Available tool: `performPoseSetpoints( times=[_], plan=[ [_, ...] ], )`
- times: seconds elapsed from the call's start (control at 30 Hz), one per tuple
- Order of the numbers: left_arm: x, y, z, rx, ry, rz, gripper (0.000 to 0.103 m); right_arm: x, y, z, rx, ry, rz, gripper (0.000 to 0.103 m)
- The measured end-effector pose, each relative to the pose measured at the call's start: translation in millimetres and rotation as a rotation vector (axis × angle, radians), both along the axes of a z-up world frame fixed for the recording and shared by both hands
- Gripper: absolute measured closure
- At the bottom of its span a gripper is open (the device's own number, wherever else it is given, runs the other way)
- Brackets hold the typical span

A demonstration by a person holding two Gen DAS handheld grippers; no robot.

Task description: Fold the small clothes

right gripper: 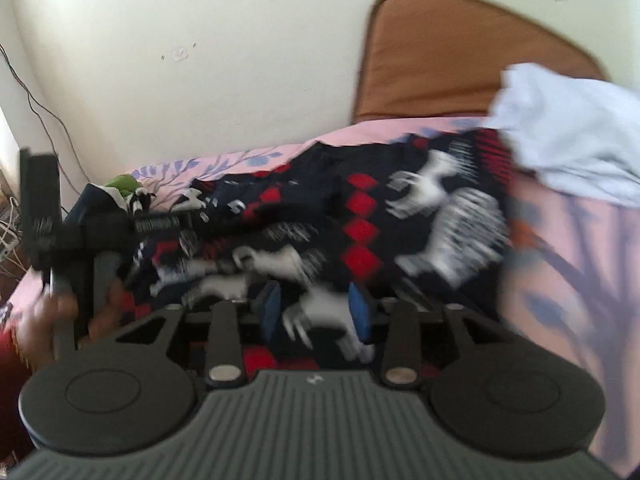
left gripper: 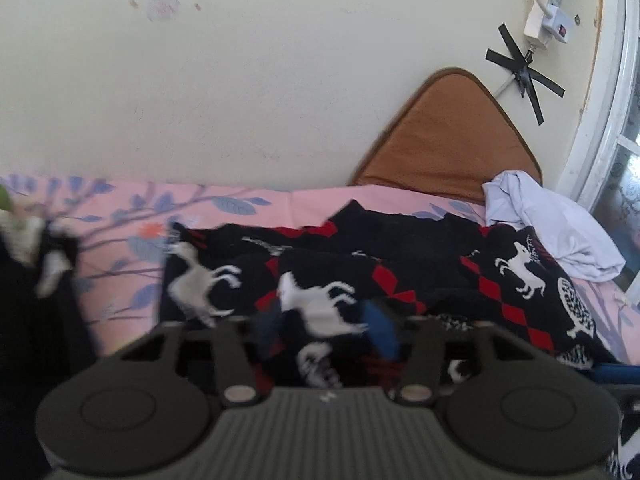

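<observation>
- Sweater (left gripper: 400, 280) lies part-folded, still rumpled.
- White garment (left gripper: 560, 232) at two o'clock unfolded.
- Left gripper (left gripper: 326, 330) and right gripper (right gripper: 316, 312) parted, pads clamping nothing.

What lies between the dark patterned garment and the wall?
Left wrist view: a strip of pink floral sheet separates the dark garment from the wall; at right, a brown cushion leans there.

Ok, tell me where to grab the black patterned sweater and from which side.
Take the sweater by its near hem, the edge lying just ahead of both grippers, coming in low from the front. It lies flat but rumpled on the pink sheet, so a raised fold at that edge probably gives the pads something to pinch; the far side runs under the white garment.
</observation>
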State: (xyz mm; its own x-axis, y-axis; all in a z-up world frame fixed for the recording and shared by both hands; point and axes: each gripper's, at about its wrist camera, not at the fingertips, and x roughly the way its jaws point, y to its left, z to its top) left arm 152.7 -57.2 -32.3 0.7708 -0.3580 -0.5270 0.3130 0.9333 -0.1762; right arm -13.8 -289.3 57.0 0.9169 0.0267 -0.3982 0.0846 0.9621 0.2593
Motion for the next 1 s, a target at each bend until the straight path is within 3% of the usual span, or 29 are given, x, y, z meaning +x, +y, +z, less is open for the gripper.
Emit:
performPoseSetpoints(
  times=[0.13, 0.23, 0.4, 0.43, 0.47, 0.5, 0.63, 0.73, 0.83, 0.9, 1.0],
  plan=[
    [-44.4, 15.9, 7.2, 0.006, -0.022, -0.020, 0.049, -59.9, -9.5, -13.2, -0.047, -0.046, -0.113, 0.056],
    [-79.9, 29.3, 5.0, 0.028, -0.009, -0.034, 0.049, -82.3, -20.2, -26.4, -0.054, -0.051, -0.177, 0.050],
    [-137.4, 65.8, -1.7, 0.057, 0.035, -0.004, 0.046, -86.9, -16.6, -44.6, -0.025, -0.024, -0.139, 0.051],
    [-147.7, 75.7, -3.7, 0.046, 0.055, 0.008, 0.045, -87.3, -12.2, -48.0, -0.033, -0.020, -0.120, 0.056],
    [-154.7, 83.7, -5.0, 0.034, 0.073, 0.020, 0.045, -89.2, -5.6, -49.9, -0.080, -0.029, -0.123, 0.081],
    [-161.8, 92.6, -6.4, 0.019, 0.093, 0.035, 0.045, -90.1, 0.3, -51.5, -0.131, -0.029, -0.126, 0.091],
    [-180.5, 126.3, -2.7, -0.024, 0.133, 0.120, 0.045, -106.1, 3.5, -50.4, -0.225, -0.069, -0.196, 0.093],
    [-190.1, 142.5, 2.5, -0.040, 0.156, 0.152, 0.045, -111.6, -4.4, -51.5, -0.186, -0.046, -0.199, 0.092],
    [-200.9, 151.5, 4.7, -0.067, 0.200, 0.121, 0.045, -126.0, -4.7, -48.0, -0.115, -0.060, -0.169, 0.085],
    [-210.0, 153.2, 4.5, -0.074, 0.224, 0.088, 0.045, -140.7, -4.1, -43.6, -0.044, -0.078, -0.126, 0.069],
    [-218.0, 155.0, 2.9, -0.103, 0.288, 0.038, 0.045, -165.5, -8.2, -43.1, 0.023, -0.080, -0.097, 0.064]
  ],
)
